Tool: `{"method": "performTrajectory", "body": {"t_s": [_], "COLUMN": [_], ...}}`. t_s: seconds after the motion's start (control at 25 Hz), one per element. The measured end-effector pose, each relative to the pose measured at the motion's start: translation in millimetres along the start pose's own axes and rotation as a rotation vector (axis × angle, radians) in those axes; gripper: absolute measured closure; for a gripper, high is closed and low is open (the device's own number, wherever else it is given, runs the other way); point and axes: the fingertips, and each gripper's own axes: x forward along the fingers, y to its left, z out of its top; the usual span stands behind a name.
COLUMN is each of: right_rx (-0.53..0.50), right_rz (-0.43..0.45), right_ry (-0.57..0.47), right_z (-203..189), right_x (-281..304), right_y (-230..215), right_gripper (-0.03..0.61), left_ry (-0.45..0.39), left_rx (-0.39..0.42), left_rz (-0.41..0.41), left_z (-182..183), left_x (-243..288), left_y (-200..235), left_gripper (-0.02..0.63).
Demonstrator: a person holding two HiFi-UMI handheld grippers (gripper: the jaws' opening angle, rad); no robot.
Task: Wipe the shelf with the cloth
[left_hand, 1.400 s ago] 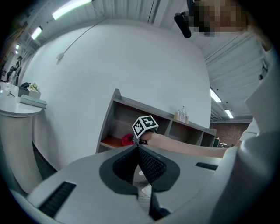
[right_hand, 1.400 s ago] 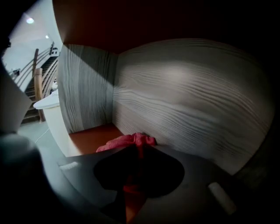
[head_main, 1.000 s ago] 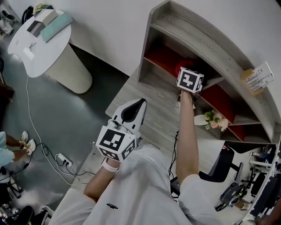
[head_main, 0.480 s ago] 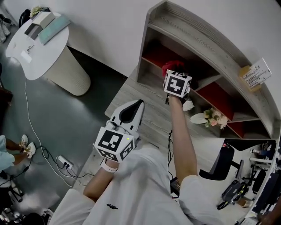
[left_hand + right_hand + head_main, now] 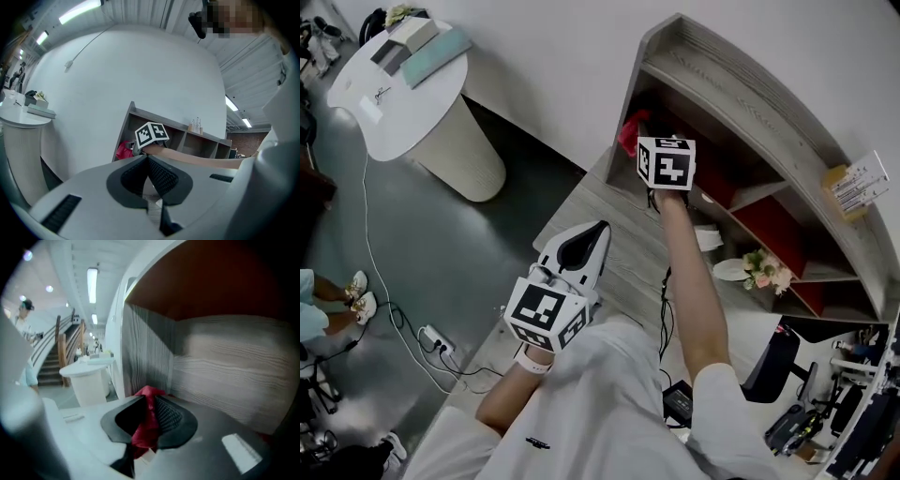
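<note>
Our right gripper is clamped on the red cloth, upper centre of head view, at the shelf's left end. It looks soft and light and will likely bunch, so we'd pinch a thick fold. Left gripper: jaws together, empty.

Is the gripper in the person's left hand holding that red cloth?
No, the left gripper has its jaws together on nothing, while the red cloth is pinched in the right gripper.

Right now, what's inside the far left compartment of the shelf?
The right gripper is in that part of the shelf, shut on the red cloth, close to the left wall. Whatever lies on the compartment floor under them is covered.
</note>
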Motion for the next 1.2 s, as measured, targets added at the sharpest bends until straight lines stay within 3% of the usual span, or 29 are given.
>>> {"method": "performTrajectory", "body": {"t_s": [0.12,0.2,0.36,0.44,0.8,1.04,1.2], "right_rx": [0.19,0.373,0.903,1.089,1.506,1.7,1.767], "right_rz": [0.003,0.043,0.271,0.371,0.778,0.941,1.002], "right_ry": [-0.194,-0.34,-0.614,-0.705,-0.925,-1.091,-1.178], "right_z": [35,53,80,86,108,107,101], "right_x": [-7,-15,-32,-38,-51,-67,-82], "right_y": [1,-3,-27,-41,-48,-69,-78], "right_gripper": [0.503,0.514,0.528,0.529,0.531,0.534,0.534], "left_ry": [-0.01,-0.011,-0.013,-0.014,-0.004,0.0,-0.003], "left_rx": [0.002,-0.002,-0.007,-0.006,0.003,0.009,0.012], "left_rz": [0.014,0.028,0.049,0.051,0.041,0.056,0.065], "left_z": [5,5,7,8,6,5,6], "left_x": [0,-2,-4,-3,4,1,-4], "left_y": [6,11,19,20,12,12,12], "left_gripper": [0.607,0.607,0.608,0.607,0.607,0.607,0.607]}}
